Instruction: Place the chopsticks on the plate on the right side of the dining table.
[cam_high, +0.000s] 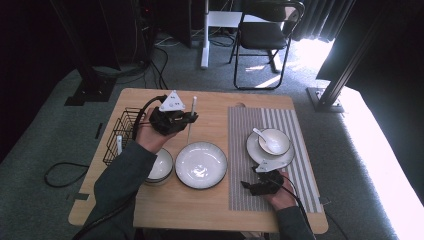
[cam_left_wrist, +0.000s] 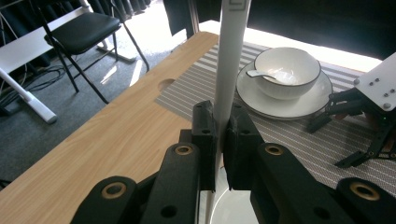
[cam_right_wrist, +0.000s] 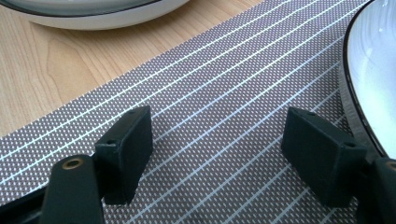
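Observation:
My left gripper (cam_high: 193, 117) hovers over the wooden table (cam_high: 210, 215), behind the large white plate (cam_high: 201, 165). It is shut on a slim white utensil handle (cam_high: 193, 106). In the left gripper view the jaws (cam_left_wrist: 221, 126) clamp that handle (cam_left_wrist: 229, 70), which runs up out of the top edge. My right gripper (cam_high: 248, 186) rests on the striped grey placemat (cam_high: 250, 120), open, with nothing between its fingers (cam_right_wrist: 219, 149). Behind it a white bowl (cam_high: 273, 140) holding a white spoon (cam_high: 261, 135) sits on a small plate (cam_high: 254, 151).
A small white bowl (cam_high: 162, 165) sits left of the large plate, partly under my left forearm. A black wire basket (cam_high: 122, 132) stands at the table's left edge. A folding chair (cam_high: 265, 35) is on the floor beyond the table. The small plate's rim (cam_right_wrist: 369, 70) lies close to my right jaw.

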